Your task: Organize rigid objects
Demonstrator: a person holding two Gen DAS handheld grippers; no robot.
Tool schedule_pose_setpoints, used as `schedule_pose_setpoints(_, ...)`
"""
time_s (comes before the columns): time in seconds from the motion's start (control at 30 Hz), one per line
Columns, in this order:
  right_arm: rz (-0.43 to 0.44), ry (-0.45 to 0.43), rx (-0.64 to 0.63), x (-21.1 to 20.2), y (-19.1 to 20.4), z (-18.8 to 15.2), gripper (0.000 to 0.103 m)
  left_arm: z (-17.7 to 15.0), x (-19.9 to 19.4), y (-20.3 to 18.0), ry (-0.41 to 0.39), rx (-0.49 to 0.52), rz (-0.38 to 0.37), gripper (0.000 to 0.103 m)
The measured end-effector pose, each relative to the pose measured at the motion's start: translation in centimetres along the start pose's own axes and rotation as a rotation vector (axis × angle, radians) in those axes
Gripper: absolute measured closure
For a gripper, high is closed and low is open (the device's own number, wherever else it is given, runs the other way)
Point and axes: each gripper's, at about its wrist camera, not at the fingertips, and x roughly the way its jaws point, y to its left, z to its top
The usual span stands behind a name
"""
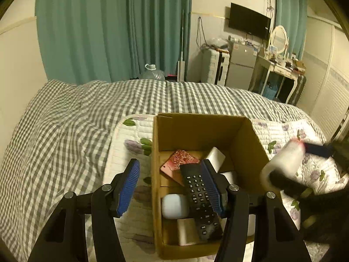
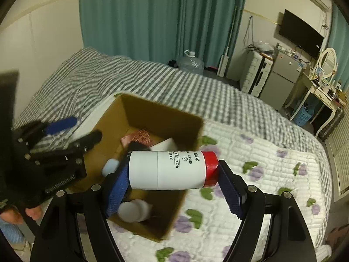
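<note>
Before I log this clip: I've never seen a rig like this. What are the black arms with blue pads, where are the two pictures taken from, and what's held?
No robot here: a person holds a two-finger gripper in each hand, each with a fisheye camera looking along its fingers. The left wrist view shows the left gripper open, holding nothing, above a cardboard box on a floral quilt on the bed. Inside lie a black remote, a pink card and some white items. The right wrist view shows the right gripper clamped endwise on a white bottle with a red cap, over the box.
</note>
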Motion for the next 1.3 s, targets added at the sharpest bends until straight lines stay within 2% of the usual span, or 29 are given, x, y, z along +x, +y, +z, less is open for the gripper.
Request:
schedule_pose_setpoints(0.2,0.002,0.058,0.006,3.0,3.0,-1.5,0.026,-0.3,0.1,1.3,-0.002,-0.03,-0.014,0.042)
schedule_pose_setpoints(0.5,-0.045,0.145,0.072,6.3,3.5,-2.3,0.025,-0.9,0.3,1.7,0.009,-0.033,-0.031,0.042)
schedule_pose_setpoints(0.53,-0.042,0.145,0.082,6.3,3.4,-2.4,0.021,-0.9,0.3,1.7,0.011,-0.033,-0.032,0.042)
schedule_pose_setpoints(0.6,-0.04,0.113,0.118,5.7,3.0,-2.4,0.01,-0.9,0.3,1.7,0.01,-0.033,-0.032,0.042)
schedule_pose_setpoints(0.67,-0.039,0.09,0.127,5.2,2.8,-2.1,0.005,-0.9,0.3,1.7,0.008,-0.036,-0.03,0.042)
schedule_pose_setpoints(0.8,-0.058,0.079,0.12,4.4,2.4,-1.9,0.002,-0.9,0.2,1.6,0.003,-0.037,-0.028,0.042)
schedule_pose_setpoints(1.07,-0.094,0.02,0.202,0.5,-0.9,-3.0,0.001,-0.5,-1.8,-0.2,-0.052,0.008,-0.048,0.038)
schedule_pose_setpoints(1.23,-0.116,-0.066,0.257,-4.2,-3.1,-3.4,0.0,0.6,-5.3,-2.3,-0.132,0.05,-0.077,0.036)
schedule_pose_setpoints(1.3,-0.132,-0.116,0.273,-6.6,-4.0,-3.3,0.0,0.8,-7.5,-3.5,-0.187,0.082,-0.088,0.034)
